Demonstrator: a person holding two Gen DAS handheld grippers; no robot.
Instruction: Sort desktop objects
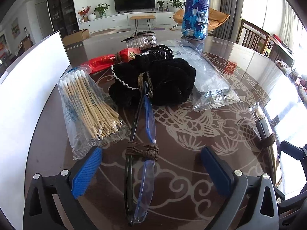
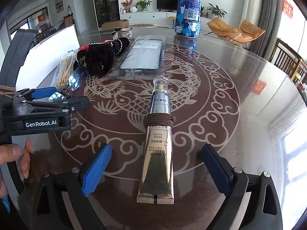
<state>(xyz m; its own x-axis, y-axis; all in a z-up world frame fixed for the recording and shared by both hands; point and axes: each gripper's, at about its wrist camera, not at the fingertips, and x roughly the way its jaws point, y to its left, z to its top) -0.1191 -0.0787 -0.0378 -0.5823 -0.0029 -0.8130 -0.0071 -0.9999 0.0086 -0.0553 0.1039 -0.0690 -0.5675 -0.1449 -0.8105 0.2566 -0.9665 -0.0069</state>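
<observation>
Left wrist view: the left claw (image 1: 151,169) stood spread wide, its blue pads clear of the folded glasses (image 1: 141,164) lying lengthwise between them on the tabletop (image 1: 191,191). Brown cord (image 1: 142,150) bound the glasses at mid-length. At 11 o'clock of the glasses lay a cotton swab packet (image 1: 90,107), its near corner touching the left pad; at 12 o'clock a black scrunchie (image 1: 159,78) overlapped the glasses' far end, with a red packet (image 1: 111,60) and a clear hair claw clip (image 1: 141,40) behind it. A clear plastic sachet (image 1: 209,76) lay at 1 o'clock and a blue patterned bottle (image 1: 196,9) stood upright beyond it.

Right wrist view: the right claw (image 2: 156,169) was likewise spread, touching nothing, with a gold cosmetic tube (image 2: 157,153) lying between its pads, cap pointing away, wound with brown cord (image 2: 159,120). A packaged phone case (image 2: 144,57) lay at 12 o'clock of the cap. A person's hand (image 2: 13,159) gripped the left claw's handle at 9 o'clock.
</observation>
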